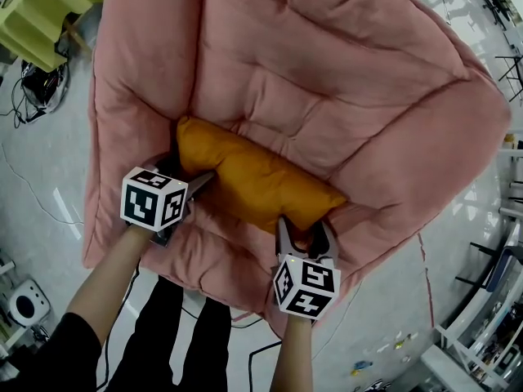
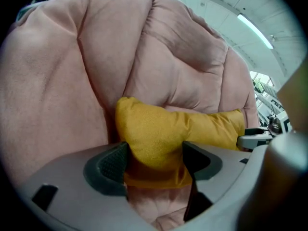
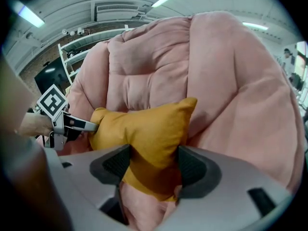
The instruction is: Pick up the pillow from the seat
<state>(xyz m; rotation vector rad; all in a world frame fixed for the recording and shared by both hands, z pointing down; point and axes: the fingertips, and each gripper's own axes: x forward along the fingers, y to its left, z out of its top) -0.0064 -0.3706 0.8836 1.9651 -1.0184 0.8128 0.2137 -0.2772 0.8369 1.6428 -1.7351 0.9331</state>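
Observation:
An orange pillow (image 1: pixel 253 178) lies across the seat of a big pink padded chair (image 1: pixel 327 72). My left gripper (image 1: pixel 186 172) is at the pillow's left end and my right gripper (image 1: pixel 305 229) at its right end. In the left gripper view the pillow (image 2: pixel 163 134) fills the gap of the left gripper (image 2: pixel 154 160), whose jaws stand wide open. The right gripper view shows the same: a corner of the pillow (image 3: pixel 144 129) sits in the right gripper (image 3: pixel 149 165), jaws spread wide. The cloth touches the pads without being squeezed.
The chair's soft back and sides (image 2: pixel 72 66) rise round the pillow. A yellow-green piece of furniture (image 1: pixel 41 15) and cables (image 1: pixel 33 88) are on the floor at the upper left. Racks (image 1: pixel 490 333) stand at the lower right. The person's dark-clothed legs (image 1: pixel 176 341) are below the chair.

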